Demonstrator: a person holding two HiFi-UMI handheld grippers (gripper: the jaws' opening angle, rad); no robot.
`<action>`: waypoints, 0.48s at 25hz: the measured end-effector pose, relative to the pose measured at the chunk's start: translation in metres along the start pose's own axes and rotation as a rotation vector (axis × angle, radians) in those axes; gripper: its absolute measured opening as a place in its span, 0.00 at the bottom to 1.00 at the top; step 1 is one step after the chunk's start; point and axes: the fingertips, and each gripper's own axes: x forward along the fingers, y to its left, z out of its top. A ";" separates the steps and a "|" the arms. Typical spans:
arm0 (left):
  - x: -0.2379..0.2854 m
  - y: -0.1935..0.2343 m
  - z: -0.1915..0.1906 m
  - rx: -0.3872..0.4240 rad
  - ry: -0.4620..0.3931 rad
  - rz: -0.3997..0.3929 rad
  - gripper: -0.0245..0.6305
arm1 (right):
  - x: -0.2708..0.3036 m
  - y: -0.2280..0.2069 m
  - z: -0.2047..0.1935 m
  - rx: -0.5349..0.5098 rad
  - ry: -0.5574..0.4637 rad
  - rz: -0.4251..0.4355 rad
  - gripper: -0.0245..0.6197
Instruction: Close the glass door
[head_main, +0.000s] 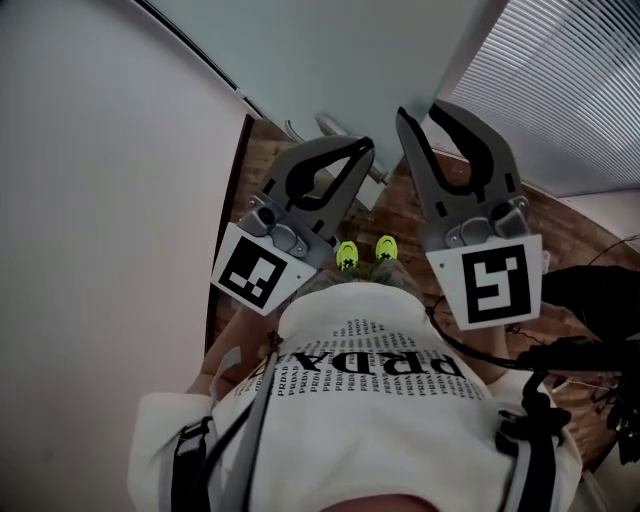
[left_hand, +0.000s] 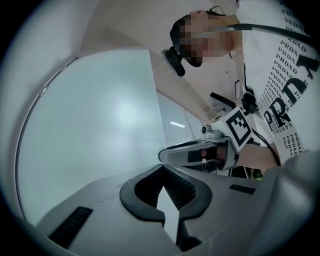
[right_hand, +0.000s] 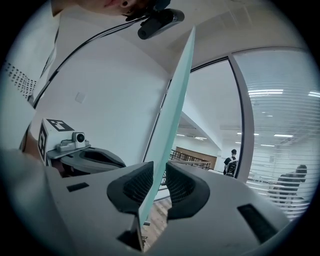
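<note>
The right gripper (right_hand: 159, 169) clamps ribbed black pads (right_hand: 132, 187) on the glass door (right_hand: 177, 90), a thin teal-edged pane rising toward 1 o'clock; the left gripper (left_hand: 164, 169) is closed, empty

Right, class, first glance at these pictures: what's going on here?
A person stands at a glass door with a gripper in each hand. The right gripper has its jaws closed on the door's free edge. The left gripper is shut on nothing, just beside it. The door is ajar, with a gap between its edge and the frame.
</note>
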 end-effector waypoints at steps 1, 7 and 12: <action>0.000 0.001 -0.001 0.002 -0.003 0.009 0.04 | 0.000 0.002 -0.001 -0.003 0.001 0.010 0.13; -0.003 0.005 -0.004 0.019 -0.012 0.078 0.04 | 0.002 0.010 0.000 -0.026 -0.013 0.074 0.13; -0.001 0.005 -0.011 0.020 -0.016 0.126 0.04 | 0.006 0.010 -0.004 -0.042 -0.017 0.113 0.13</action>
